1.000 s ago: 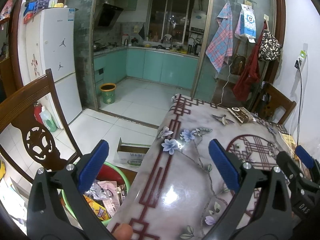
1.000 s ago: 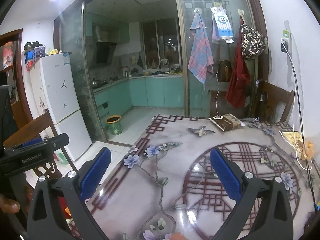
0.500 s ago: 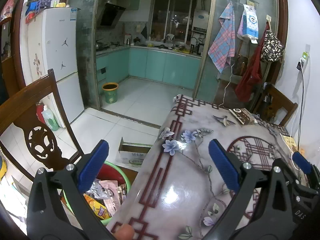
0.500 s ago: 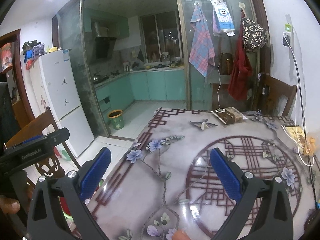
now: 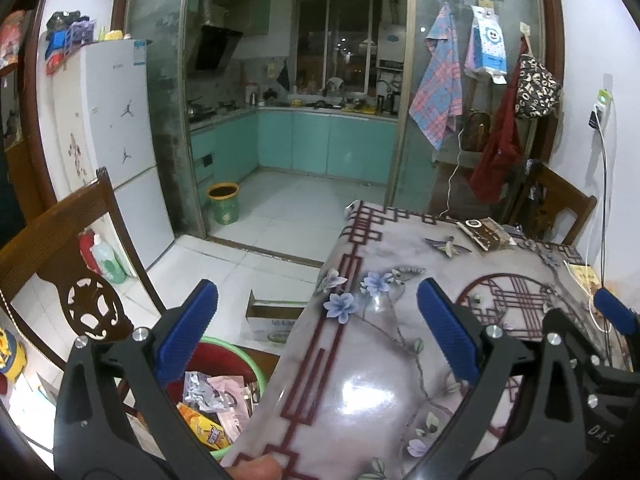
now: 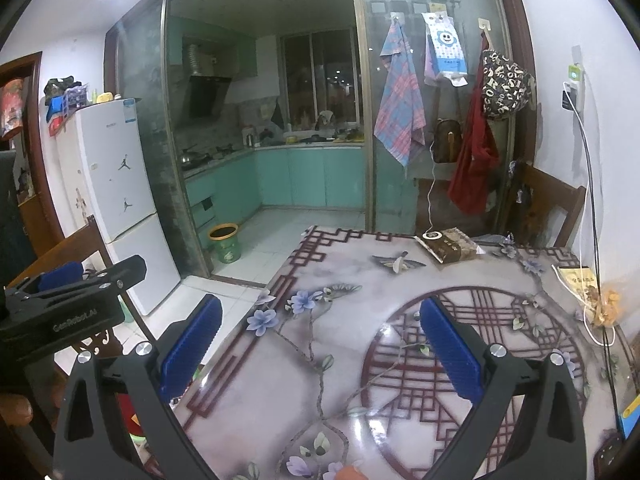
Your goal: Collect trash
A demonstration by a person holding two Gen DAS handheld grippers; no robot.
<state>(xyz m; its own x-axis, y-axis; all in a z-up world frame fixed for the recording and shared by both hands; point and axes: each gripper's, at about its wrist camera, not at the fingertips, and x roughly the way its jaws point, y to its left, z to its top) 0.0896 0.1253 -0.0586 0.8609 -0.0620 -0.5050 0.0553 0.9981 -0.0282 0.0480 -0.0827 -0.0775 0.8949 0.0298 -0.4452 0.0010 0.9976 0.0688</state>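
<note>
In the left wrist view, the left tool hung with its blue fingers wide apart and nothing between them, straddling the near left edge of the desk. Below that edge, beside the wooden chair, sat the green bin, touching neither finger. In it lay the collected trash: silver, pink and orange wrappers. A cardboard box stood on the floor just beyond the bin.

In the right wrist view, the right tool was likewise spread and empty, held over the patterned desk. Near the desk's far edge lay a brown packet, and by the right wall a crumpled yellow scrap among white cables. Whether either counted as trash could not be told.

The step in hand looked like scanning for the next piece. Done well, the right tool would reach for the scrap low and slow, keeping its fingers clear of the cables.
</note>
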